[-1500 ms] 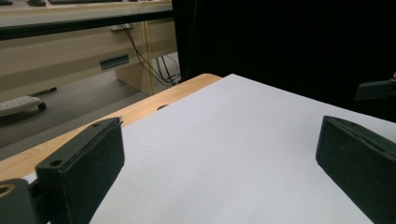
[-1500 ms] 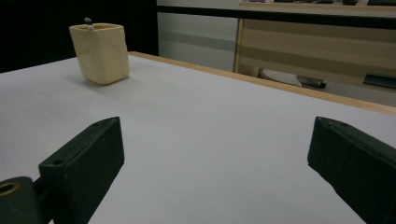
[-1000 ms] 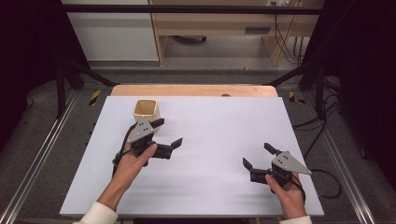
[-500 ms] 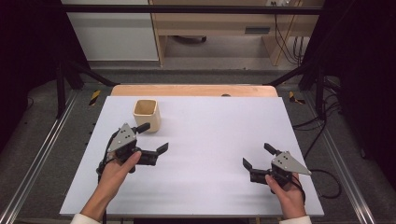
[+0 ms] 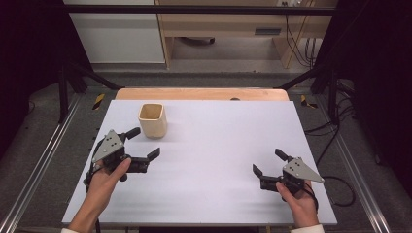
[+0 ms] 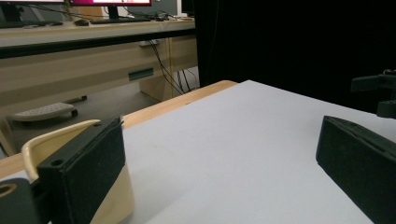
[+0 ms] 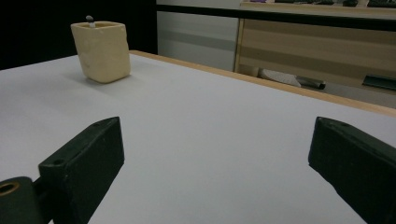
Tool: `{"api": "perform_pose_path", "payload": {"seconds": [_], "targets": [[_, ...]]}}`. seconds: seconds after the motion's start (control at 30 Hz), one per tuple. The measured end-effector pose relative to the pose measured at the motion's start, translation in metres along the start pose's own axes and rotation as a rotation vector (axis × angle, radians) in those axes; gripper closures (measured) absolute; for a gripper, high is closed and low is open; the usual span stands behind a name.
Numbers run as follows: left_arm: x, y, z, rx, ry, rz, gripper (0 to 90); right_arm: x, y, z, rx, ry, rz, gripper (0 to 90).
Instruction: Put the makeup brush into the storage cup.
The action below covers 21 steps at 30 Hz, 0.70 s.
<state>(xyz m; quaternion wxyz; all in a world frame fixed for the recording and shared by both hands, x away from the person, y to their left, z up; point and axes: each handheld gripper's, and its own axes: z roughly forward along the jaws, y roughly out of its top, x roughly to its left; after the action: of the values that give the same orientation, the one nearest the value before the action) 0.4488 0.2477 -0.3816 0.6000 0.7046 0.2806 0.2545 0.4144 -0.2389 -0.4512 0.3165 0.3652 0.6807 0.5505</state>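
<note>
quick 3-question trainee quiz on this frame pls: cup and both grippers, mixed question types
1. True or false: the left gripper is shut on the cream cup.
2. Which gripper is nearer the cup? A) left B) right C) both equally near
3. Fill in: the jaws of the right gripper stand ____ with nothing between them.

Key
1. False. In the high view its jaws are spread and the cup stands upright on the white table just beyond them; in the left gripper view the cup sits behind one jaw, not in the gap.
2. A. The right gripper sits at the table's near right, far from the cup.
3. Open.
</note>
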Motion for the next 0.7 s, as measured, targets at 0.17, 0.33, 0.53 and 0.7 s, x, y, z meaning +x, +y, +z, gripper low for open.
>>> {"api": "perform_pose_path", "payload": {"seconds": [0.17, 0.33, 0.53, 0.7], "targets": [[0.005, -0.003, -0.011, -0.011, 0.024, 0.003, 1.0, 0.0, 0.001, 0.0, -0.006, -0.001, 0.004, 3.9], [0.01, -0.008, -0.026, -0.018, 0.061, 0.021, 1.7, 0.0, 0.0, 0.0, 0.007, 0.003, 0.0, 3.5], [0.016, -0.018, -0.035, -0.014, 0.075, -0.002, 1.5, 0.001, 0.001, 0.0, -0.001, 0.007, -0.011, 3.1], [0.016, -0.022, -0.039, -0.022, 0.078, 0.007, 1.4, 0.002, 0.0, 0.001, 0.0, 0.014, -0.014, 2.9]]}}
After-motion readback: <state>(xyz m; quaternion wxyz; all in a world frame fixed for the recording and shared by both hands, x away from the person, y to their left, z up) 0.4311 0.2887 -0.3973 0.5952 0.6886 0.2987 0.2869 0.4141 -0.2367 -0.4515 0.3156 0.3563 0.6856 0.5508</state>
